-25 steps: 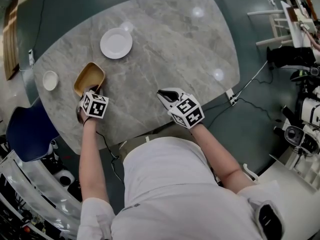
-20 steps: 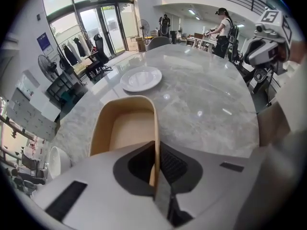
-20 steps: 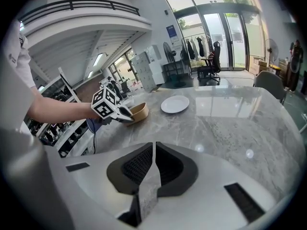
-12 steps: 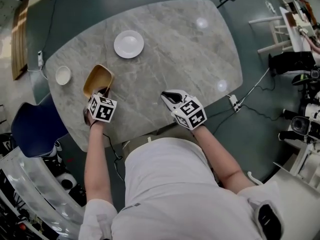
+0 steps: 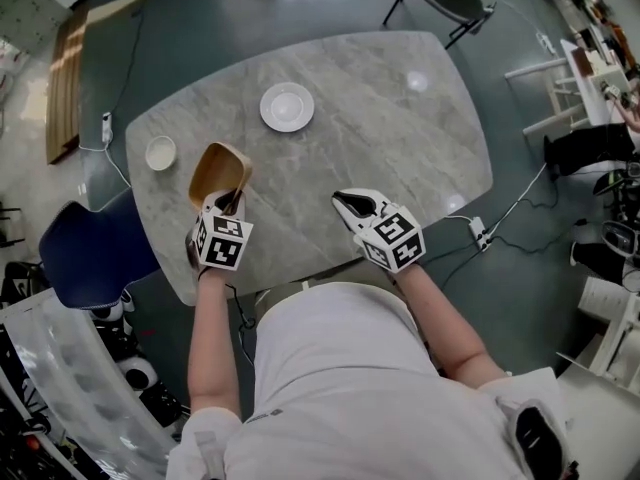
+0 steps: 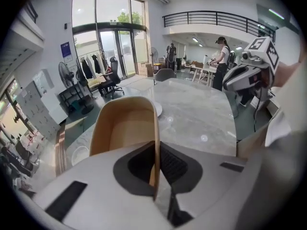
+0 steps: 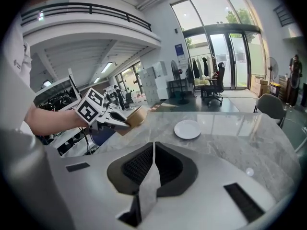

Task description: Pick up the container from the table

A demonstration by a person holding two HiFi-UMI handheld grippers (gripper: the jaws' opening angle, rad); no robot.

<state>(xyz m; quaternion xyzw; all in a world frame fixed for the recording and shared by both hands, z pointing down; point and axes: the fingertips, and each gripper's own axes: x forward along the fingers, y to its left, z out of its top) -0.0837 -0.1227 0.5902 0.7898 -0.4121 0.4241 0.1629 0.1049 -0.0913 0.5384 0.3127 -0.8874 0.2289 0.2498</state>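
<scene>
Left hand-held gripper (image 5: 228, 204) grasps the container (image 5: 220, 171) by one wall, right hand-held gripper (image 5: 347, 204) clenched empty; lift level so it cannot pivot.

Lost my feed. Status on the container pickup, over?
Left gripper shut on wooden container, held above table. Right gripper shut, empty. White plate, small bowl stand clear.
</scene>
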